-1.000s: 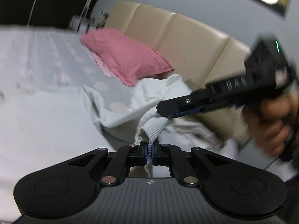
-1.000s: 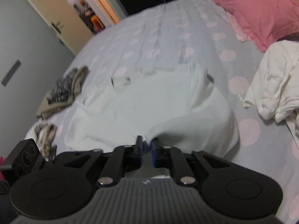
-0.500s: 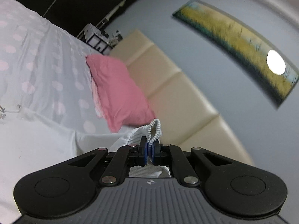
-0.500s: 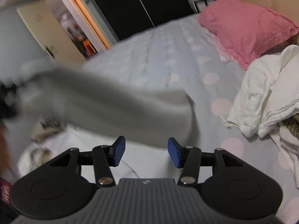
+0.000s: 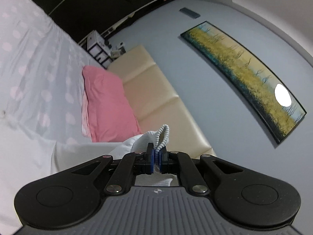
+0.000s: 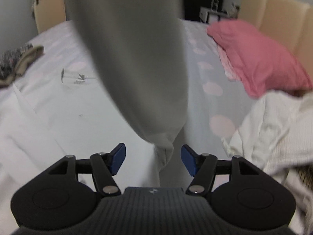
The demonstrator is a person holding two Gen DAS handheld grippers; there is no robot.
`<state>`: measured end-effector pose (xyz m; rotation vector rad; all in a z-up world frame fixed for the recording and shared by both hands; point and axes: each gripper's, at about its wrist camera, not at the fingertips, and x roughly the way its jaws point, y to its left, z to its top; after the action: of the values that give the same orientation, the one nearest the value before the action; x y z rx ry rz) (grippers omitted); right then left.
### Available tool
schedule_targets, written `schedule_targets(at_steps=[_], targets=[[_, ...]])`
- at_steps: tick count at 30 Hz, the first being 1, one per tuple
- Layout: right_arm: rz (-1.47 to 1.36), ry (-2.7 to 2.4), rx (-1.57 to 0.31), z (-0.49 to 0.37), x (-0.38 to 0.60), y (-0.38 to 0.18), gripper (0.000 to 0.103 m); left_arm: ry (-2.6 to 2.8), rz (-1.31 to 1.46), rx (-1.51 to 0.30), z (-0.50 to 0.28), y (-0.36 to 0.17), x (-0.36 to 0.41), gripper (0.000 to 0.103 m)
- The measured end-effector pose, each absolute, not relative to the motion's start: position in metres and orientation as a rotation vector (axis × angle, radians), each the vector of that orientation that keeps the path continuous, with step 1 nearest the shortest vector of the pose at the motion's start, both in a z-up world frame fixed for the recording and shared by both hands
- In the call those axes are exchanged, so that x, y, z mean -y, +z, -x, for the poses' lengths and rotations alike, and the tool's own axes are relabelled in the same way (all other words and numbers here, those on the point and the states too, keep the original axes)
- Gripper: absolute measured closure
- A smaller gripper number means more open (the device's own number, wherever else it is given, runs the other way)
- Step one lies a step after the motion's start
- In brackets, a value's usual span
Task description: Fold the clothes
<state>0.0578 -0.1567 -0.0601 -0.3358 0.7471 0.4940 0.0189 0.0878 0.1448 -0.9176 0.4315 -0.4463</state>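
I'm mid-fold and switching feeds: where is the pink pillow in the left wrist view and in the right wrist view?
Left wrist: the pink pillow lies left of centre, against the beige headboard, above the left gripper.
Right wrist: the pillow is upper right, behind the rumpled white clothes.
Shared landmark: the beige headboard, beside the pillow in both views.

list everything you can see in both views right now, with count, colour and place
white garment: one, hanging blurred mid-frame, ribbed edge clamped in left gripper
bedsheet: one, pale with pink dots
pillow: one, pink, against headboard
headboard: one, cream, padded
cream clothes pile: one, beside pillow
patterned clothes: one heap, dark and tan, far bed edge
painting: one, yellow field, on wall
left gripper: black, blue pads, shut
right gripper: black, blue pads, opening, garment tip between, untouched
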Motion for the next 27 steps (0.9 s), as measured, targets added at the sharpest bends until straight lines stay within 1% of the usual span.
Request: schedule_targets(at_steps=[3,4,6,7,8,9,11,17,21,27], targets=[[0.379,0.487,-0.705,-0.066,0.152,-0.071,0.041,-0.429,0.933,-0.422,-0.022,0.149,-0.098,0.1],[0.394,0.493,-0.691,-0.069,0.152,-0.075,0.045,-0.424,0.939,-0.42,-0.022,0.149,-0.102,0.1],[0.432,0.524,-0.68,-0.075,0.15,-0.085,0.06,-0.414,0.944,-0.417,-0.022,0.148,-0.11,0.1],[0.449,0.533,-0.683,-0.078,0.15,-0.088,0.065,-0.409,0.948,-0.415,-0.022,0.147,-0.115,0.1],[0.461,0.531,-0.691,-0.081,0.15,-0.09,0.088,-0.402,0.952,-0.414,-0.021,0.145,-0.12,0.1],[0.474,0.53,-0.698,-0.085,0.15,-0.091,0.094,-0.395,0.957,-0.413,-0.021,0.143,-0.125,0.1],[0.5,0.527,-0.714,-0.091,0.15,-0.094,0.094,-0.378,0.973,-0.405,-0.018,0.138,-0.139,0.1],[0.424,0.528,-0.698,-0.098,0.171,-0.08,0.095,-0.342,0.971,-0.399,0.002,0.111,-0.184,0.1],[0.504,0.635,-0.708,-0.086,0.17,-0.096,0.094,-0.22,1.025,-0.428,0.043,0.066,-0.225,0.1],[0.683,0.775,-0.665,-0.062,0.145,-0.111,0.093,-0.029,1.06,-0.491,0.099,-0.002,-0.274,0.1]])
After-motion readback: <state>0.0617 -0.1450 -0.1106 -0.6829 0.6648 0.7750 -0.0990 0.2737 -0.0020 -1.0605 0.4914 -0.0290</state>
